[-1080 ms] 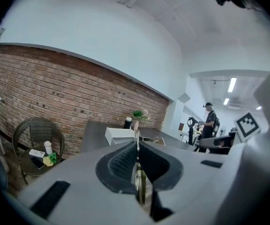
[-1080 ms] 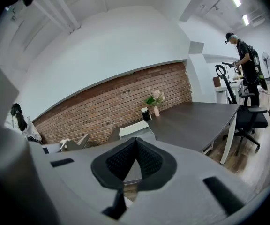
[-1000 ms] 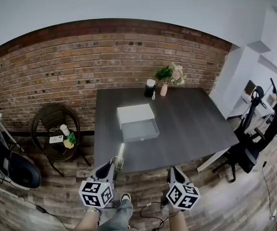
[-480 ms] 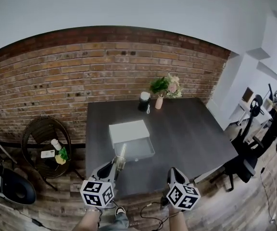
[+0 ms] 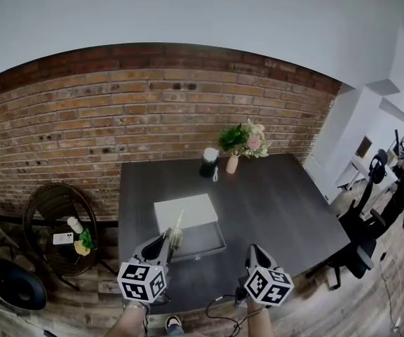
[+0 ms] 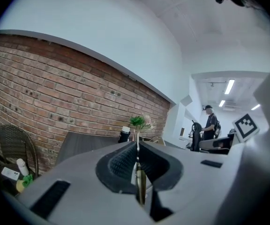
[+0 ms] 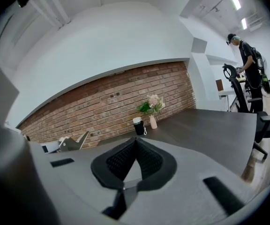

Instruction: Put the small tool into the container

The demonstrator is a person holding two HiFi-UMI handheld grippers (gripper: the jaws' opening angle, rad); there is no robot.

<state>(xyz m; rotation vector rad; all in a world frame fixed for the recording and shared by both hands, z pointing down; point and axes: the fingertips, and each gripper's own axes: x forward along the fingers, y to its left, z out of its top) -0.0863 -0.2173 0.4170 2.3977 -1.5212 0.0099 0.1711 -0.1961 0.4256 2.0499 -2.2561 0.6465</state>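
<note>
A thin metal tool (image 5: 176,229) with a brass-coloured shaft sticks forward out of my left gripper (image 5: 165,241), which is shut on it. In the left gripper view the tool (image 6: 140,184) stands pinched between the closed jaws. Its tip hangs over the near edge of a white box (image 5: 185,210) on the dark table (image 5: 279,202). The box's drawer (image 5: 203,241) is pulled out toward me. My right gripper (image 5: 253,250) is at the table's front edge, right of the drawer. It is shut (image 7: 135,143) and holds nothing.
A black cup (image 5: 209,164) and a small vase of flowers (image 5: 234,161) stand at the table's far edge by the brick wall. A wicker chair (image 5: 51,213) with small items sits left of the table. Office chairs (image 5: 360,227) and a person (image 7: 245,55) are to the right.
The view has come closer to the table, so the box and drawer now lie just ahead of both grippers. The tool stays held in the left gripper.
</note>
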